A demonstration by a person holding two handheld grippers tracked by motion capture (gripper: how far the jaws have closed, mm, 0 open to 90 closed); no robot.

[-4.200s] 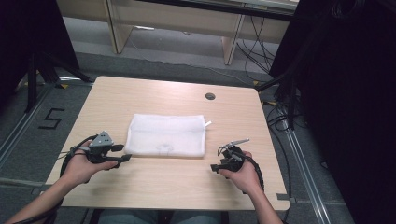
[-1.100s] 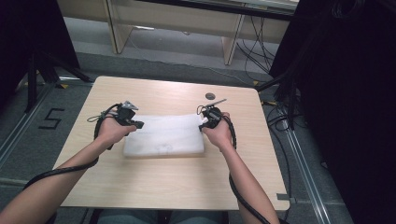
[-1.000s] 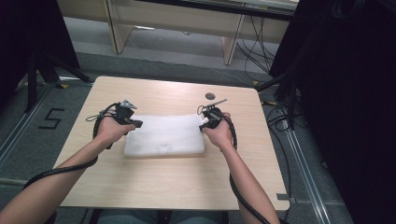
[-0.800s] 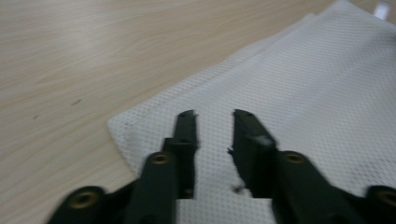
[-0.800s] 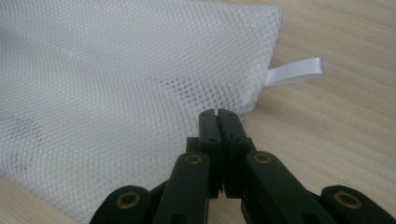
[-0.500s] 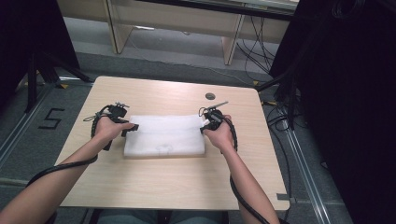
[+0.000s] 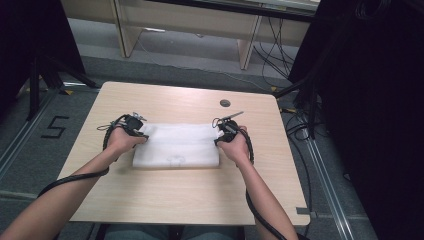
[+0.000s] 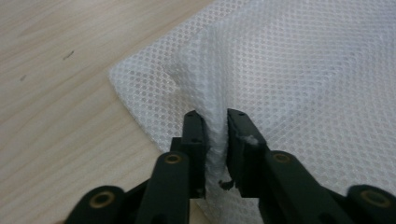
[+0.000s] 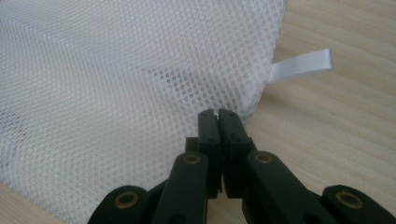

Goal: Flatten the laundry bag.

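The mesh bag (image 7: 176,145) lies flat at the table's (image 7: 165,205) middle. The left gripper (image 8: 215,122) has just been closing and now pinches a fold at the bag's left edge. The right gripper (image 9: 217,115) clamps the bag's right edge near the ribbon (image 9: 302,65), so both edges seem ready for folding.

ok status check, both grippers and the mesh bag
Left gripper just closed, pinching a mesh bag fold. Right gripper shut on its edge. Table around unobstructed.
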